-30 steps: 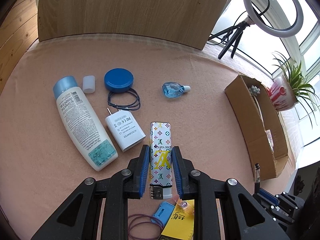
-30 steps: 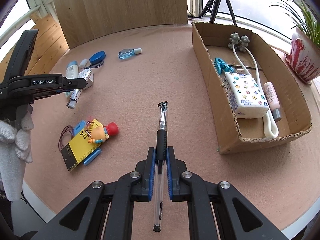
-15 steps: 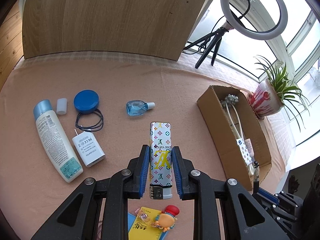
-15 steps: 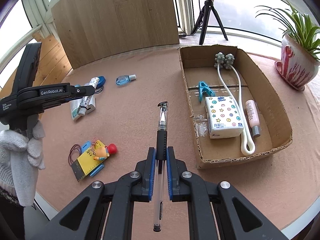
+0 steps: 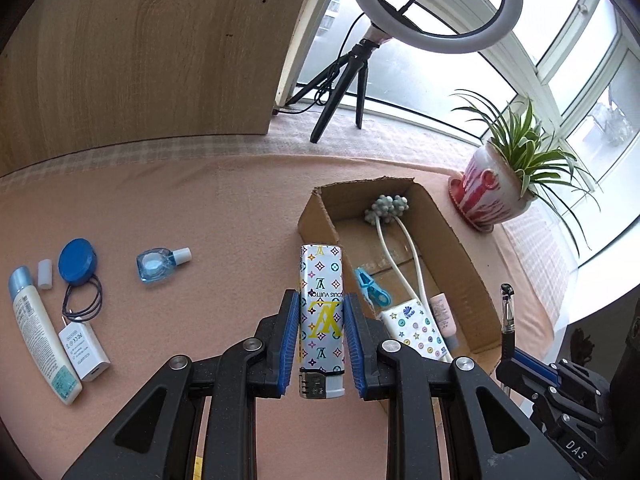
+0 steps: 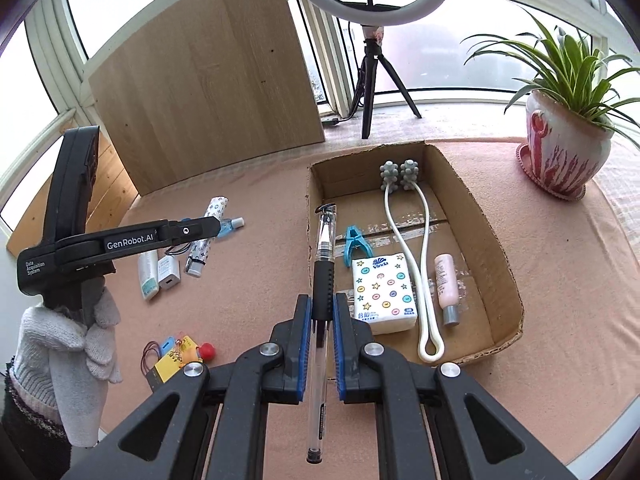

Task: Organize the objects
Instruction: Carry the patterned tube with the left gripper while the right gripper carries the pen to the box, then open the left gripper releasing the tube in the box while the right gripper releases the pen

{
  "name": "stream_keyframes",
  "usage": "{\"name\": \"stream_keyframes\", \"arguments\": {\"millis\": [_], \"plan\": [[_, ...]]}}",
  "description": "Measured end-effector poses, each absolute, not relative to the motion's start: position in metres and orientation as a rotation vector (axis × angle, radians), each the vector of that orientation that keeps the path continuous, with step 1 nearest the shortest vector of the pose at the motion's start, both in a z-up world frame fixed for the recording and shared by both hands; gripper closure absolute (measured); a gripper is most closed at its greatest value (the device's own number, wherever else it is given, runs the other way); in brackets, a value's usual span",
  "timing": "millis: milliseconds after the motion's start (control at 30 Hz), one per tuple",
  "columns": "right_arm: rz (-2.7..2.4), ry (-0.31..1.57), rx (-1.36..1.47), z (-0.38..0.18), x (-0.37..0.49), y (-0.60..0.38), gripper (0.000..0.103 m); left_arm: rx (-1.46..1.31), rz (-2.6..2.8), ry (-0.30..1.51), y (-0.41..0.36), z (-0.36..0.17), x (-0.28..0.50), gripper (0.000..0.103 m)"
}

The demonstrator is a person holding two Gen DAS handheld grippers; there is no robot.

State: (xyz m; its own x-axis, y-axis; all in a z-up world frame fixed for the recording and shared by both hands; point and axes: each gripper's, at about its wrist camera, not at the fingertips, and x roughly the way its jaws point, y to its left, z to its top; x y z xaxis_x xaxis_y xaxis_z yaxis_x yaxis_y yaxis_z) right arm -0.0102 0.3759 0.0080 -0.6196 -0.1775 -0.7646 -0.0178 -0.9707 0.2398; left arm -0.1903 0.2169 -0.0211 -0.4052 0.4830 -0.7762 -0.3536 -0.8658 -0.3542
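Observation:
My left gripper point(image 5: 322, 312) is shut on a white patterned lighter point(image 5: 321, 280), held in the air left of the cardboard box point(image 5: 320, 224); the lighter also shows in the right wrist view point(image 6: 208, 236). My right gripper point(image 6: 322, 312) is shut on a clear pen with a black grip point(image 6: 324, 256), held above the box's left wall point(image 6: 310, 256). The box holds a white massager point(image 6: 404, 208), a tissue pack point(image 6: 382, 288), a blue clip point(image 6: 356, 242) and a pink tube point(image 6: 447, 280).
On the pink cloth at left lie a lotion bottle point(image 5: 38, 332), a white charger point(image 5: 82, 346), a blue round lid point(image 5: 77, 262), a black hair tie point(image 5: 82, 300) and a small blue bottle point(image 5: 160, 265). A yellow ruler with a toy point(image 6: 180, 360) lies near the front. A potted plant point(image 6: 564, 148) stands at right.
Both grippers have risen and swung right toward the box, each keeping its object. The lighter now sits by the box's left wall, and the pen over that wall.

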Motion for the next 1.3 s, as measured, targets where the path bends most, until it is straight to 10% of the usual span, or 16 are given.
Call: {"name": "stream_keyframes", "arguments": {"millis": [967, 1033, 1133, 1300], "plan": [[-2.651, -0.421, 1.439, -0.041, -0.071, 0.439, 0.092, -1.461, 2.214, -0.069, 0.346, -0.067, -0.227, 0.071], [-2.65, -0.432, 1.437, -0.041, -0.07, 0.441, 0.07, -1.463, 2.225, -0.084, 0.341, -0.066, -0.229, 0.046], [-2.684, -0.438, 1.401, -0.036, -0.065, 0.442, 0.049, -1.444, 2.245, -0.077, 0.335, -0.06, -0.228, 0.046], [-2.692, -0.47, 1.398, -0.033, -0.06, 0.443, 0.047, -1.42, 2.248, -0.082, 0.325, -0.048, -0.222, 0.046]]}}
